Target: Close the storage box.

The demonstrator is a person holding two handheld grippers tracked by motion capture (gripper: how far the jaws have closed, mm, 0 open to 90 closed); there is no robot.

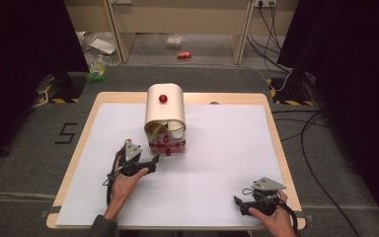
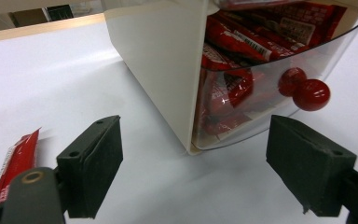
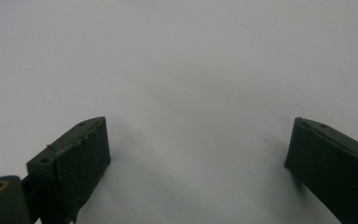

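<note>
My left gripper [image 1: 153,163] sits just near and left of the cream dispenser box [image 1: 165,109], its jaws spread wide with nothing between them, aimed at the clear drawer [image 2: 279,88] full of red snack packets [image 2: 242,42] and its red knob [image 2: 311,94]. One loose red packet [image 2: 13,164] lies on the white table [image 1: 217,163] beside my left jaw. My right gripper [image 1: 238,202] rests at the near right corner, well apart from the box, jaws wide and empty over bare tabletop.
</note>
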